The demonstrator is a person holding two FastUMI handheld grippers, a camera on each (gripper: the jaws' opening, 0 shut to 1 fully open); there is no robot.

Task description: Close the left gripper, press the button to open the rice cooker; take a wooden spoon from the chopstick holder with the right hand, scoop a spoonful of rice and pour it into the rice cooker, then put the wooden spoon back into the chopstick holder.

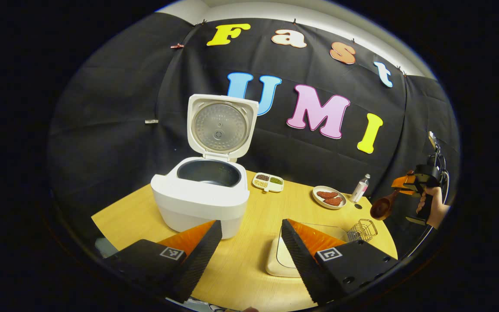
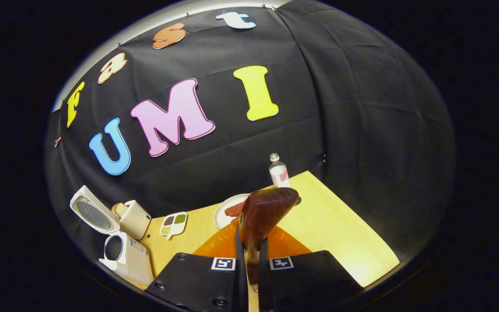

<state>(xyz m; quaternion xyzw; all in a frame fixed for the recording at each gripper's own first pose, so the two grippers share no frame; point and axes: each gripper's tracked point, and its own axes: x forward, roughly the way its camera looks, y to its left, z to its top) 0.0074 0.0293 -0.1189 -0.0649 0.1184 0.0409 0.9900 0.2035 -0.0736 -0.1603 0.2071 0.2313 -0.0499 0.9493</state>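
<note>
Ahead of me a black cloth wall hangs creased behind my light wooden table, a pale wall strip showing above.

The left gripper hangs with fingers spread wide before the white rice cooker. The right gripper, held by a hand, clamps the brown wooden spoon, well right of it.

My left gripper view sits low at the table's near edge, facing the open rice cooker close ahead; my right gripper view looks down from higher off to the right, sharing cooker, table and bottle
</note>
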